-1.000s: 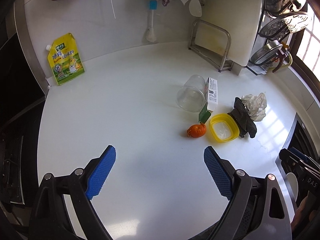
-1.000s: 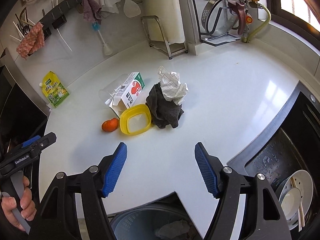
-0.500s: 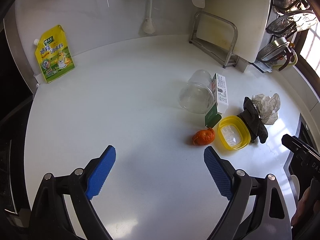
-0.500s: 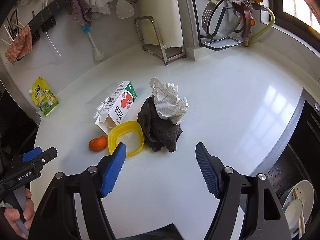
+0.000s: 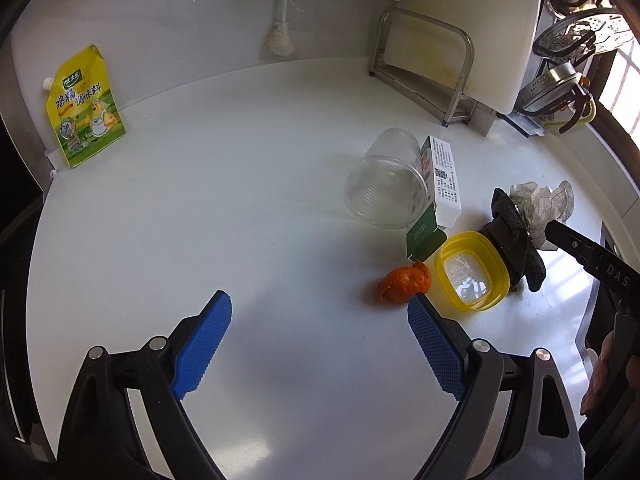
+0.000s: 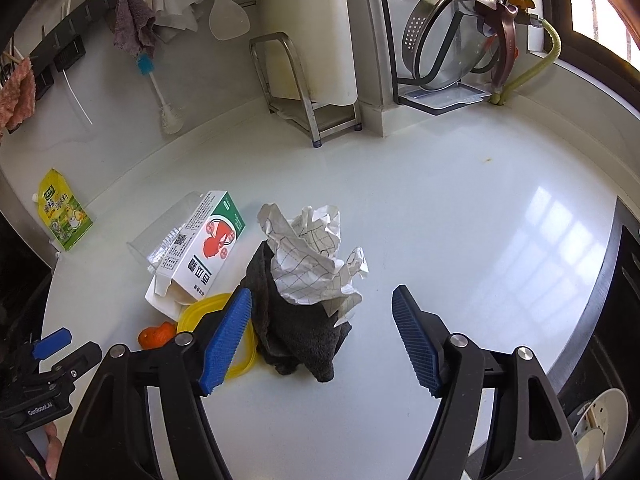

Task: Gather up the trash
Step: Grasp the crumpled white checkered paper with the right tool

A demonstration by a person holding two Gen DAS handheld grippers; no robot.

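Note:
A heap of trash lies on the white counter [image 5: 200,208]: a clear plastic cup [image 5: 386,184] on its side, a juice carton [image 6: 204,252], a yellow lid [image 5: 472,276], an orange peel [image 5: 404,286], a dark cloth [image 6: 296,328] and crumpled checked paper [image 6: 316,256] on top of it. My left gripper [image 5: 320,304] is open and empty, its right finger just in front of the peel. My right gripper [image 6: 322,300] is open and empty, its jaws standing either side of the cloth and paper, close in front of them.
A yellow seasoning pouch [image 5: 82,108] leans on the back wall at left. A metal rack [image 6: 304,92] with a white board stands behind the heap, pots and strainers [image 6: 452,40] to its right. A sink with dishes [image 6: 600,420] lies at the right edge.
Both grippers have moved forward toward the heap. The right gripper now brackets the cloth and paper; the left one has closed in on the orange peel. Both stay open.

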